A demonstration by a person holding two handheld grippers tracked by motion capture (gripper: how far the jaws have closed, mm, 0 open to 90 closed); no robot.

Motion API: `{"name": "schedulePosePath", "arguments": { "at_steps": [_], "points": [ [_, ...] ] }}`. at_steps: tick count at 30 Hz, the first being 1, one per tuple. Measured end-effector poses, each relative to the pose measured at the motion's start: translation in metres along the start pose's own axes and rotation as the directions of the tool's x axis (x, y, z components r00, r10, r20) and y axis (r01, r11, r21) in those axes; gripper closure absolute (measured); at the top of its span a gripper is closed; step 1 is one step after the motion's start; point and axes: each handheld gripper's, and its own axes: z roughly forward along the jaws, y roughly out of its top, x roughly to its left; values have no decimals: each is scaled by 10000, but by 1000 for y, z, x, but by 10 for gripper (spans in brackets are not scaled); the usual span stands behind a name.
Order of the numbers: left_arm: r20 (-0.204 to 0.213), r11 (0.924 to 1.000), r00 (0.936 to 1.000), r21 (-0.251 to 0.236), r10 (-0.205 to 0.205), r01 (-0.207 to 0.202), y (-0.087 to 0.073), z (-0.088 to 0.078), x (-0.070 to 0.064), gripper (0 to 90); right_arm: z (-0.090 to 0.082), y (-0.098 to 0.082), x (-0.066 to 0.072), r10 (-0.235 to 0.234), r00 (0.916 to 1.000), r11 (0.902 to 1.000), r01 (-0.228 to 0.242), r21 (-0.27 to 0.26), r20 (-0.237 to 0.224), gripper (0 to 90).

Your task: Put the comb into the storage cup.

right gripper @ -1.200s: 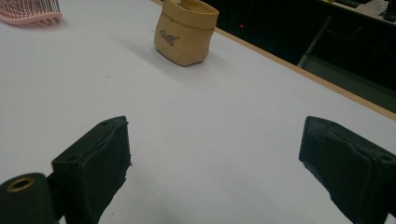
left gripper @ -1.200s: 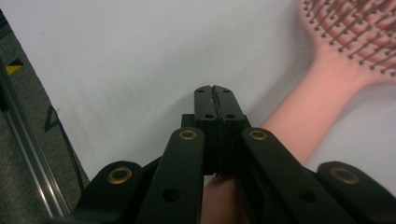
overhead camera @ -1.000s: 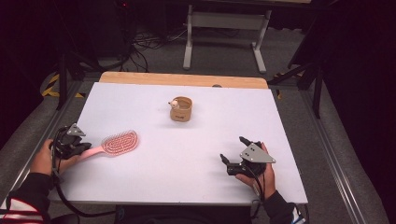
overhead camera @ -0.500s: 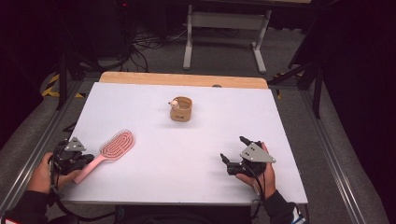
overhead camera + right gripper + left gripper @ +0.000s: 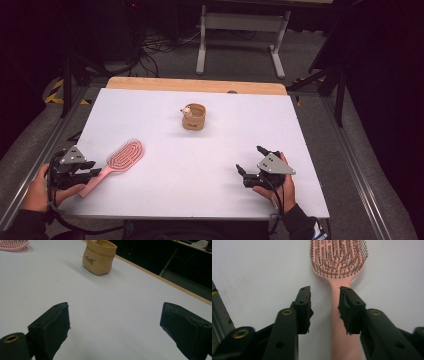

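Pouch (image 5: 194, 117), tan, upright mid-table w/ small item inside.

Open white table (image 5: 200, 170) between hands, tan pouch (image 5: 193, 116) mid-table, hairbrush (image 5: 117, 162) lying left

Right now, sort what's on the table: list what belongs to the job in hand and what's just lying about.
In the job:
- pink hairbrush, its handle between the jaws of the left gripper, which have just been opening and stand apart from it

Lying about:
- tan fabric pouch, mid-table, untouched
- right gripper, open, nothing between its jaws
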Motion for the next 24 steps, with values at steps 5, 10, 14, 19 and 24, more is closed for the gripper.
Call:
{"name": "schedulePosePath", "arguments": {
  "at_steps": [5,10,14,19,24],
  "points": [
    [96,9992,9995,259,-304,301,2,9,-1,354,0,0,0,-13,10000,10000,13,26,-10,96],
    [206,9961,9986,754,-478,461,4,19,-2,176,1,0,0,-10,10000,10000,10,67,2,95],
    [428,9926,9987,1191,-272,219,9,27,-3,155,1,-1,0,36,10000,10000,-36,64,61,94],
    [316,9824,9983,1821,-483,417,17,36,0,208,2,0,0,26,10000,10000,-26,47,87,94],
    [641,9736,9944,2179,-838,680,24,41,7,280,1,0,1,-60,10000,10000,60,14,50,94]
  ]
}}
